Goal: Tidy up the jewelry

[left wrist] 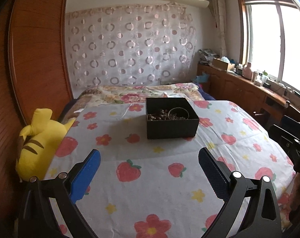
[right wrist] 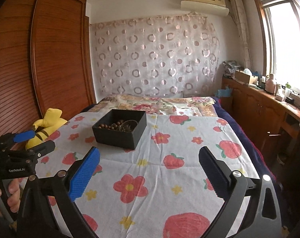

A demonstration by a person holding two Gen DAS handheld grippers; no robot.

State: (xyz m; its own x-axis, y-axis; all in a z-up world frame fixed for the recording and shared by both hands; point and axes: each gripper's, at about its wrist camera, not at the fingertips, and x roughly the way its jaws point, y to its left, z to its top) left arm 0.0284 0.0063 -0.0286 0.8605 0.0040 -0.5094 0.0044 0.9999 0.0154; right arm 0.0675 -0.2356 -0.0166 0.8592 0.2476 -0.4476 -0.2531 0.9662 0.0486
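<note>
A black open box [left wrist: 172, 119] stands on the strawberry-print bedcover [left wrist: 146, 178], holding brown beads [left wrist: 163, 116] and a thin silver bangle [left wrist: 178, 112]. My left gripper [left wrist: 149, 158] hovers over the cover short of the box, open, with nothing between its blue pads. In the right wrist view the same box [right wrist: 119, 128] sits ahead and to the left, beads [right wrist: 112, 126] showing inside. My right gripper [right wrist: 149, 157] is open wide and empty, to the right of the box. The left gripper [right wrist: 34, 139] shows at that view's left edge, held by a hand [right wrist: 10, 192].
A yellow striped plush toy [left wrist: 39, 142] lies at the bed's left edge by a wooden wardrobe [left wrist: 31, 59]. A floral quilt [left wrist: 142, 93] covers the bed's far end. A wooden sideboard [left wrist: 249, 91] with bottles and boxes runs under the window at right.
</note>
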